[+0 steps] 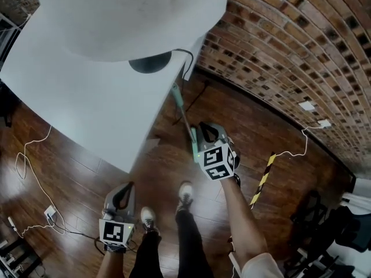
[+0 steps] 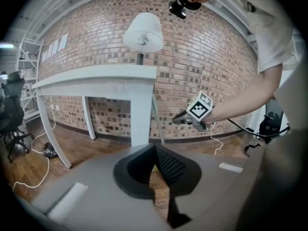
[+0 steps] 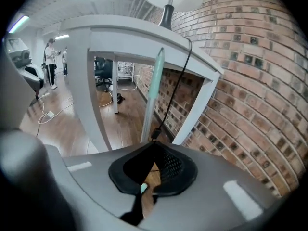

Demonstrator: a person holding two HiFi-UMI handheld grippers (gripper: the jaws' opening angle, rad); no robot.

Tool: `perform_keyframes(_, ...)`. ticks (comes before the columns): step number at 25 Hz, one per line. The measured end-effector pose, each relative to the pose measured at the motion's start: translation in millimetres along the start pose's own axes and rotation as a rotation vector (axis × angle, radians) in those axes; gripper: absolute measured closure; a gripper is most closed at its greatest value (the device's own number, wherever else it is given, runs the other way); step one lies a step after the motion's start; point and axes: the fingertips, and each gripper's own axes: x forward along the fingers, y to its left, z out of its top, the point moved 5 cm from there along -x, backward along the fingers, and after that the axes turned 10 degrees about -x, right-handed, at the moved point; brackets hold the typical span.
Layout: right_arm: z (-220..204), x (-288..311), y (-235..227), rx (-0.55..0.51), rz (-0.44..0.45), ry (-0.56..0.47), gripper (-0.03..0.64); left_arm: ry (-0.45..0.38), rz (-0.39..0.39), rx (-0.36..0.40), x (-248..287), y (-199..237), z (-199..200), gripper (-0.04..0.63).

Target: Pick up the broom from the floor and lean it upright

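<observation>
Against the white table's (image 1: 69,97) edge by the brick wall (image 1: 278,39), the broom (image 1: 183,110) leans upright, just ahead of the right gripper (image 1: 204,133), whose jaws are pressed together; the left gripper (image 1: 123,194) is closed too.

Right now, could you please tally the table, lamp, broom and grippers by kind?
table: 1
lamp: 1
broom: 1
grippers: 2, left gripper and right gripper
total: 5
</observation>
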Motion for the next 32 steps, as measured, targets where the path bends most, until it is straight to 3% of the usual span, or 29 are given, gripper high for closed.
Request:
perform_keyframes(5, 13.7, -46.8, -3.9, 0.02, -0.074, -0.024, 0.604, -0.109, 0.025, 0.107, -17.8, 25.0, 45.9, 0.595)
perform_keyframes(13, 91.1, -188.2, -4.8, 0.154, -0.236, -0.155, 0.604, -0.243, 0.023, 0.108, -84.6, 14.9, 151.6, 0.595)
perform_keyframes(22, 194.5, -393.0, 27.9, 0.298, -0.402, -0.396, 0.604, -0.432, -0.124, 0.196, -201.2, -38.3, 261.9, 0.595)
perform_keyframes(26, 221.7, -478.1, 47.6, 0.322, -0.433, -0.471, 0.604, -0.498, -0.168, 0.187, -262.0, -61.0, 288.2, 0.595)
perform_keyframes(32, 231.4, -580.0, 65.1, 0.357, -0.492, -0.555, 0.604, -0.574, -0.208, 0.246, -329.9, -105.2, 307.0, 0.595)
